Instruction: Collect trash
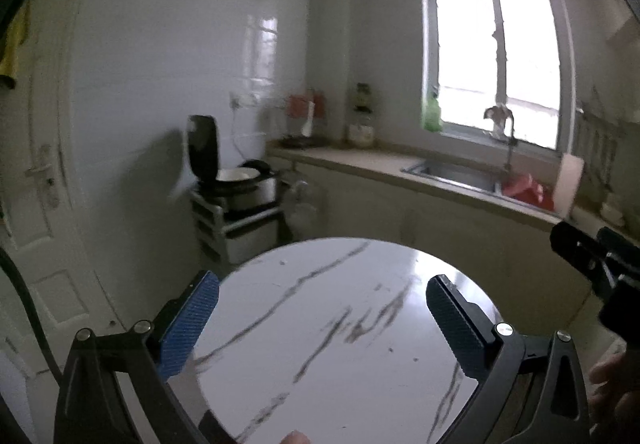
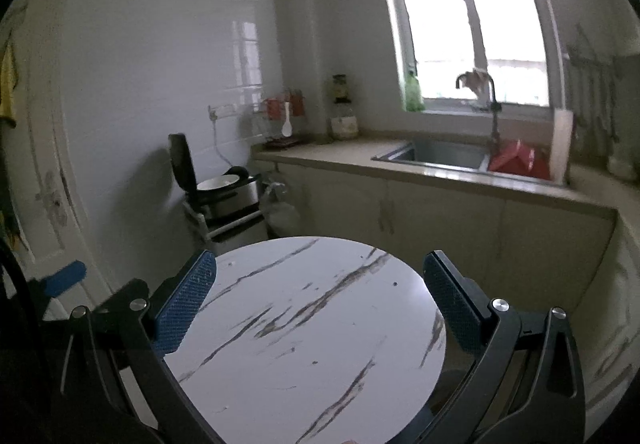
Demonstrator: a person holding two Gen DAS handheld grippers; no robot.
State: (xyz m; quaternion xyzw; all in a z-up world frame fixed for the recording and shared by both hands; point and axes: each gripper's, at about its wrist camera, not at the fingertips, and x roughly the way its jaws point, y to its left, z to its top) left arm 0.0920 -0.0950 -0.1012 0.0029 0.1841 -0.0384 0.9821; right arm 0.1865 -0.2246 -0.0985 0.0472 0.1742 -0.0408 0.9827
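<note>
Both grippers are held over a round marble-patterned table [image 1: 332,332], and both are empty: the left gripper [image 1: 322,324] is seen with its blue pads [image 1: 188,324] spread wide and nothing between them, and the right gripper [image 2: 320,304] is likewise seen spread wide with only the tabletop behind the gap. No trash can be identified on the table; only a few tiny dark specks are visible, too small to be told apart from the marble veining. The likeliest candidates for collection are judged to lie elsewhere: a pale bag [image 2: 280,204] hangs or leans beside the cabinet next to the rice cooker [image 2: 224,188], and something red and crumpled [image 2: 518,162] is seen on the counter beside the sink [image 2: 436,154], though whether either is trash cannot be told. The chief risk is judged to be a wrong target being picked, since both views are softened by blur. A second risk is posed by the closeness of the two tools: the right gripper's body appears at the right edge of the left wrist view, so a collision could be caused if both were swung toward the counter together. The open lid of the cooker and the tap [image 2: 490,100] could also be struck on a hasty reach.
</note>
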